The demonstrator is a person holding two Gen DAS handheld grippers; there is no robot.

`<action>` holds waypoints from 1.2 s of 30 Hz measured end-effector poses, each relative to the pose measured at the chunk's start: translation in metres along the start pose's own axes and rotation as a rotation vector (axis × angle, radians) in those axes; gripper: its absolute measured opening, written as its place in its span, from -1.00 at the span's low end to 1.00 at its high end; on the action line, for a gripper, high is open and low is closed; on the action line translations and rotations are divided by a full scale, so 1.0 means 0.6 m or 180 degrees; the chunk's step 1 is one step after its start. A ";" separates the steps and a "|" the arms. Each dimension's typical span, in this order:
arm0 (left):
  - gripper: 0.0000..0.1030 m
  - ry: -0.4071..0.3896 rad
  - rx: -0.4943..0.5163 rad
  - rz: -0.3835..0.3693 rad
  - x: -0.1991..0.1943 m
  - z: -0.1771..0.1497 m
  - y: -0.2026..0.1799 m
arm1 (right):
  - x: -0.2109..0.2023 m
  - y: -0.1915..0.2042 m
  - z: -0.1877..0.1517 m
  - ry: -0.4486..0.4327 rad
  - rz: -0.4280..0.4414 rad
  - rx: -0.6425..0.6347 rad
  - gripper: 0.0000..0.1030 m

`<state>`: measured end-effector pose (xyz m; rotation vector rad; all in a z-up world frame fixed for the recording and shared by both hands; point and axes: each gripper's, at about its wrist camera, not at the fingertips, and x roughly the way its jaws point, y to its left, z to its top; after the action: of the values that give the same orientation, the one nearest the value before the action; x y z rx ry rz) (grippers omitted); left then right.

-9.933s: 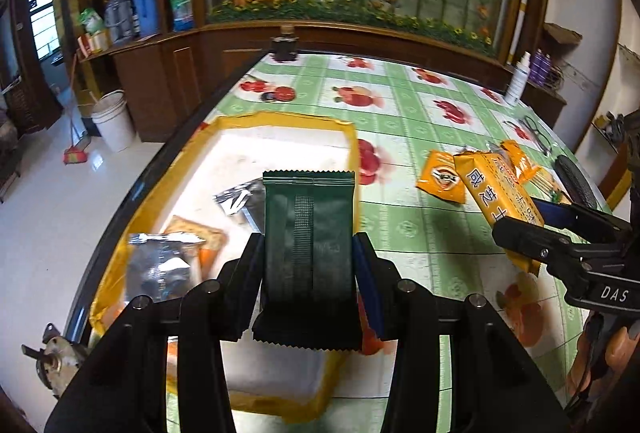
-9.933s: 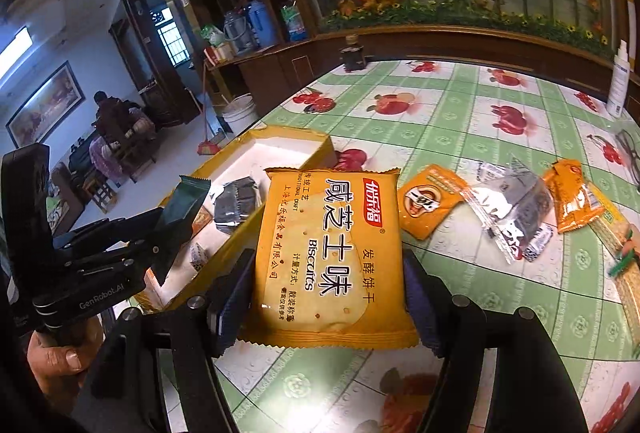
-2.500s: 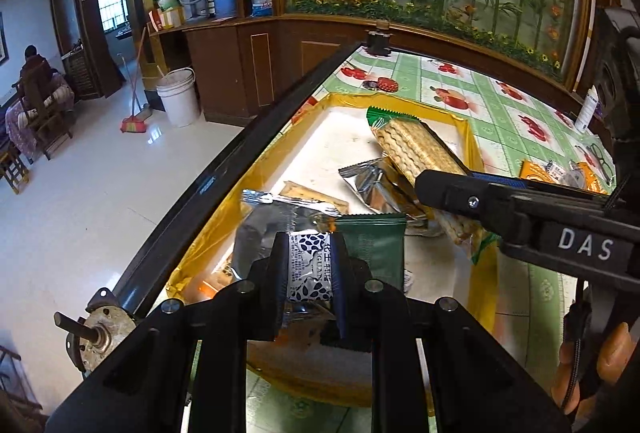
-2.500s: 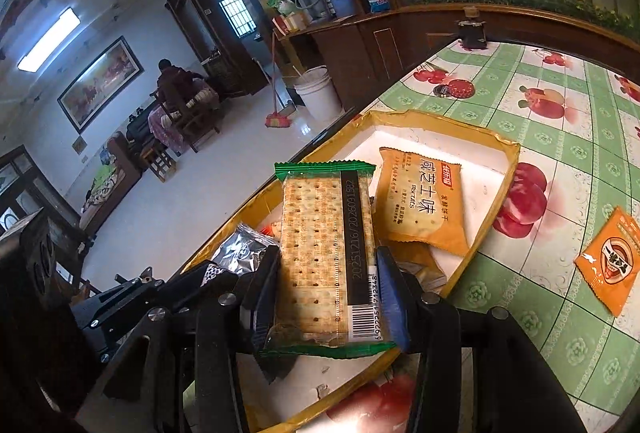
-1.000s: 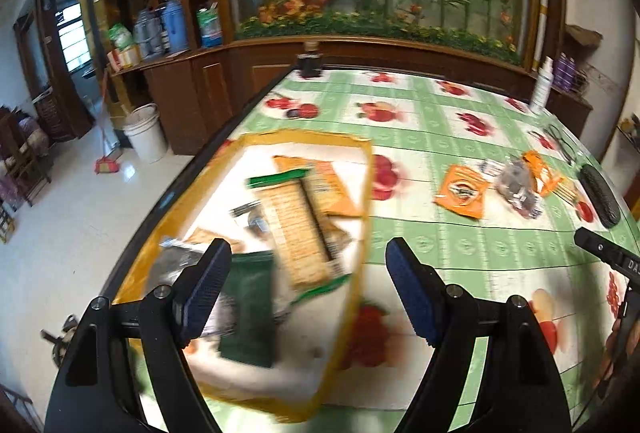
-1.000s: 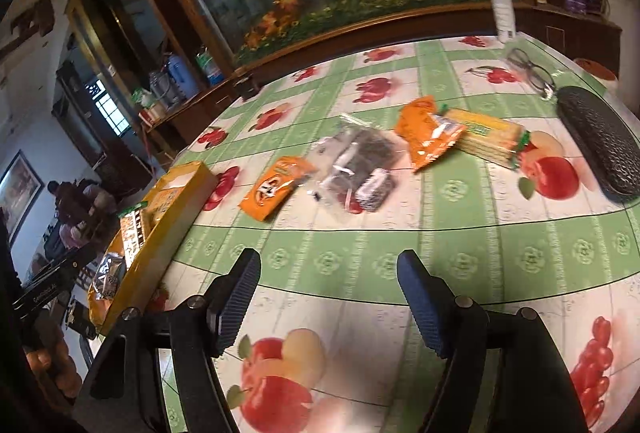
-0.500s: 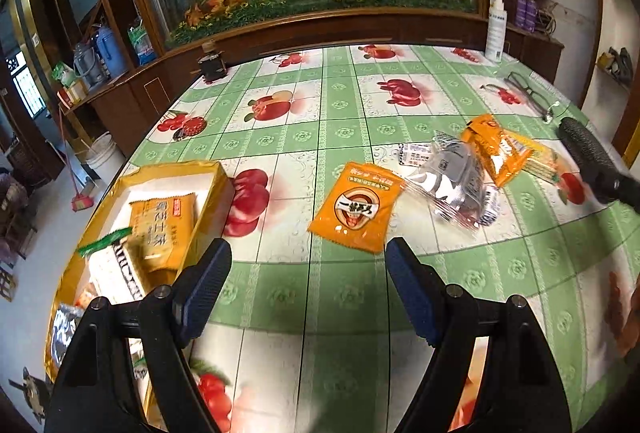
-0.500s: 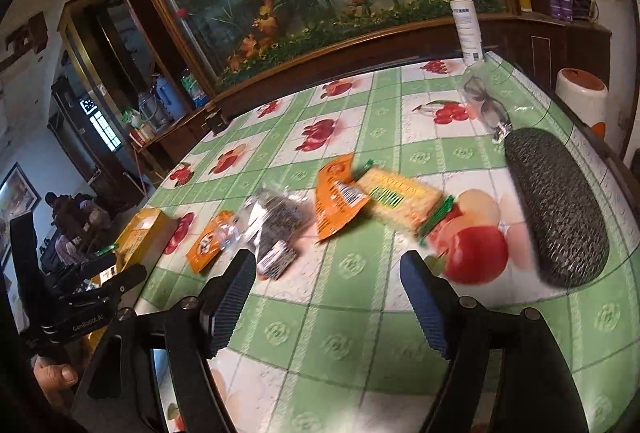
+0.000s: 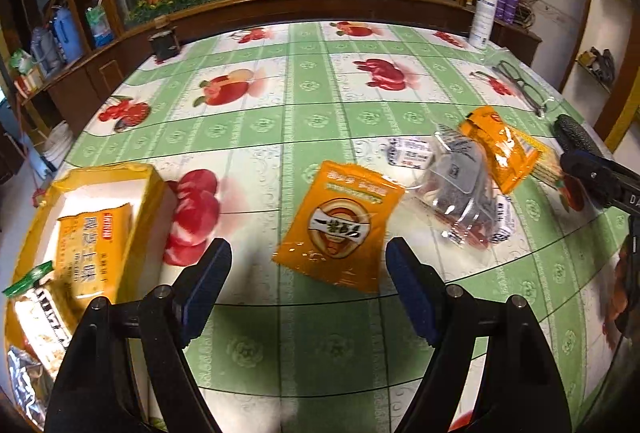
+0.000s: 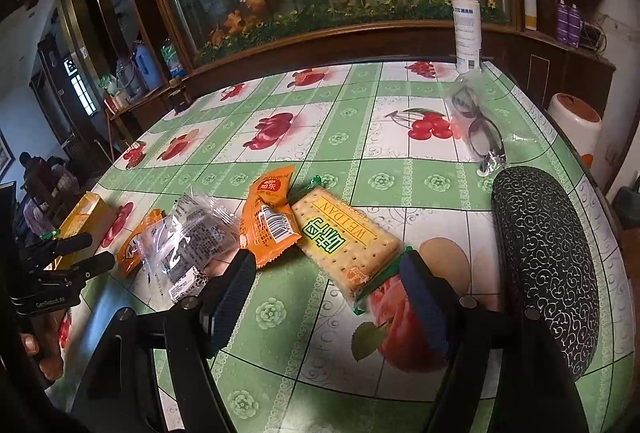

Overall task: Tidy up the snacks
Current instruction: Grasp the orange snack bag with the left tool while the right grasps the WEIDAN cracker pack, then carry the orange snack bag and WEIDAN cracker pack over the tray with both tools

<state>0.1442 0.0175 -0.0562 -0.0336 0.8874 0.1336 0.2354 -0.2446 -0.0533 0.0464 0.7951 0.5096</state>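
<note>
My left gripper [image 9: 308, 289] is open and empty, just short of a flat orange snack packet [image 9: 340, 225] on the tablecloth. Right of it lie a clear packet of dark snacks [image 9: 464, 189] and a smaller orange packet [image 9: 500, 149]. The yellow box [image 9: 152, 189] at the left holds an orange biscuit pack [image 9: 92, 253] and a cracker pack [image 9: 36, 313]. My right gripper [image 10: 328, 285] is open and empty, its fingers on either side of the near end of a cracker pack with green lettering [image 10: 344, 241]. The small orange packet [image 10: 268, 221] and clear packet [image 10: 188, 241] lie left of it.
A black patterned glasses case [image 10: 544, 265] lies right of my right gripper. Glasses in clear wrap [image 10: 476, 125] and a white spray bottle [image 10: 466, 29] stand further back. A small dark jar [image 9: 164, 45] sits at the far left edge. The other gripper [image 10: 60, 261] shows at the left.
Both grippers have moved closer and lower over the loose snacks. The left now faces the flat orange packet; the right now frames the cracker pack. Both have stayed open.
</note>
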 end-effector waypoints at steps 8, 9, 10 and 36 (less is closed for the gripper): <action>0.55 0.0054 0.0145 -0.0072 0.033 0.025 0.000 | 0.012 0.030 0.006 0.0014 -0.0059 -0.0494 0.57; 0.55 0.0080 0.0142 -0.0075 0.039 0.029 0.002 | 0.018 0.038 0.010 0.0039 -0.0021 -0.0624 0.57; 0.55 0.0106 0.0136 -0.0088 0.042 0.029 0.004 | 0.025 0.046 0.014 0.0078 -0.0004 -0.0756 0.57; -0.07 0.0245 0.0243 -0.0281 0.069 0.029 -0.021 | 0.076 0.024 0.010 0.0657 0.0149 -0.0805 -0.06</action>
<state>0.1853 0.0106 -0.0777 -0.0067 0.9657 0.0161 0.2601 -0.2102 -0.0763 -0.2249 0.9269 0.6634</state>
